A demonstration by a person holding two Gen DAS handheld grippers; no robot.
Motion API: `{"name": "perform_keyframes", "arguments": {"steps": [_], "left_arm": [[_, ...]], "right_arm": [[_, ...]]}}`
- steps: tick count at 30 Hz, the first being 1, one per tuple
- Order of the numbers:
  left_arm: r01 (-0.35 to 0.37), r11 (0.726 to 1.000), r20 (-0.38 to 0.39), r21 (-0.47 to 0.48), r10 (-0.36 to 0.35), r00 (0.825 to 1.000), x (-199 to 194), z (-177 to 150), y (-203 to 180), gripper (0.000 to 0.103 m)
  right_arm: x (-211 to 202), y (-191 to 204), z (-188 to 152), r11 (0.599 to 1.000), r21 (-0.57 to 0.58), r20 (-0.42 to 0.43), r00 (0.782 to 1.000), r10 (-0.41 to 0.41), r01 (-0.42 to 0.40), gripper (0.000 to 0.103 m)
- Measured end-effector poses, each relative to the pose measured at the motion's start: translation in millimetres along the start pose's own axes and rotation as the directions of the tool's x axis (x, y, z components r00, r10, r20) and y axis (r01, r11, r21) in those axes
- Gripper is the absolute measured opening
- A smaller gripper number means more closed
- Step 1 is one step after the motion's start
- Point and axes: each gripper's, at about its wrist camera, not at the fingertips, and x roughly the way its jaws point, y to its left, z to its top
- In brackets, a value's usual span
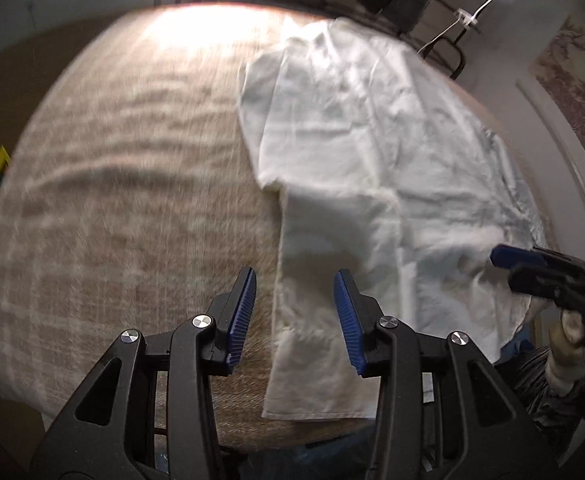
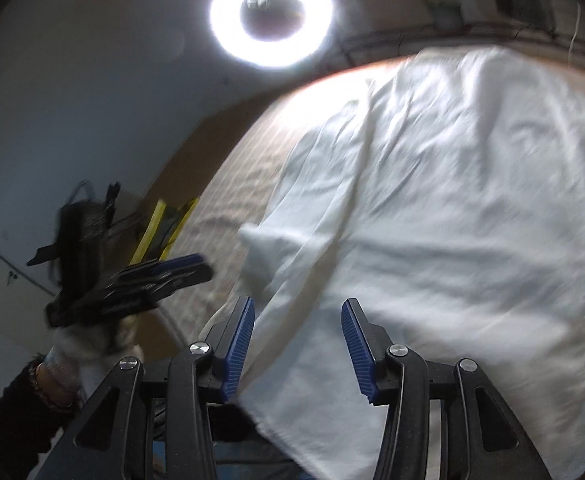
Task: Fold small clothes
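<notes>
So the white garment (image 1: 356, 152) is spread over the right half of the round table (image 1: 112, 168) in the left wrist view, running from the far rim at the upper middle of the frame down to the near rim at the bottom, so its long axis goes pretty much straight away from both claws. The left gripper (image 1: 295, 312) sits at the bottom center with its jaws partway apart and nothing pinched; the garment's straight left edge and its near hem lie right in the gap below the blue pads, so that corner looks like the obvious next grab, imo. The right gripper (image 2: 298, 344) is also half open and empty, hovering over the near part of the cloth at the bottom of its own frame; in the left view it pokes in from the right edge over the garment's near right side. A small flap or sleeve sticks out at the left edge, mid frame in both views, which could snag a fold. Room-wise, the whole left half of the table is bare woven cover, so folding leftward has plenty of space, while the right side of the cloth already looks draped at the table's right rim and the hem is at the near rim, so I'd avoid dragging it that way.
</notes>
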Motion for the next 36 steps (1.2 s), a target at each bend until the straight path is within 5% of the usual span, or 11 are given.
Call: {"name": "perform_keyframes", "arguments": {"steps": [12,16,20,21,22,31,36], "left_arm": [[-0.018,0.998,-0.059,-0.065,0.014,0.998,12,-32,10,0.041],[-0.015,0.994,-0.032,-0.105,0.012,0.999,12,-41,10,0.041],[-0.018,0.993,0.011,-0.113,0.020,1.000,12,-48,2,0.037],[-0.006,0.994,0.011,-0.107,0.008,1.000,13,-48,-1,0.014],[0.006,0.994,0.002,-0.109,-0.006,1.000,16,-47,-3,0.005],[0.087,0.978,0.150,-0.191,-0.059,0.987,-21,-61,-12,0.002],[0.108,0.970,0.160,-0.219,-0.074,0.984,-18,-66,-14,0.002]], "right_arm": [[73,31,-33,0.996,-0.025,-0.238,0.969,0.074,-0.082,0.033],[74,24,-35,0.999,-0.039,-0.244,0.970,-0.018,0.009,0.030],[57,16,-32,0.999,0.010,-0.214,0.976,0.035,-0.034,0.030],[51,17,-28,0.999,0.012,-0.197,0.979,0.042,-0.041,0.030],[43,18,-24,0.999,0.010,-0.175,0.984,0.045,-0.044,0.030],[-33,56,35,0.989,-0.148,0.005,1.000,0.002,-0.001,0.046],[-21,79,87,0.982,-0.188,-0.021,1.000,-0.019,0.015,0.055]]}}
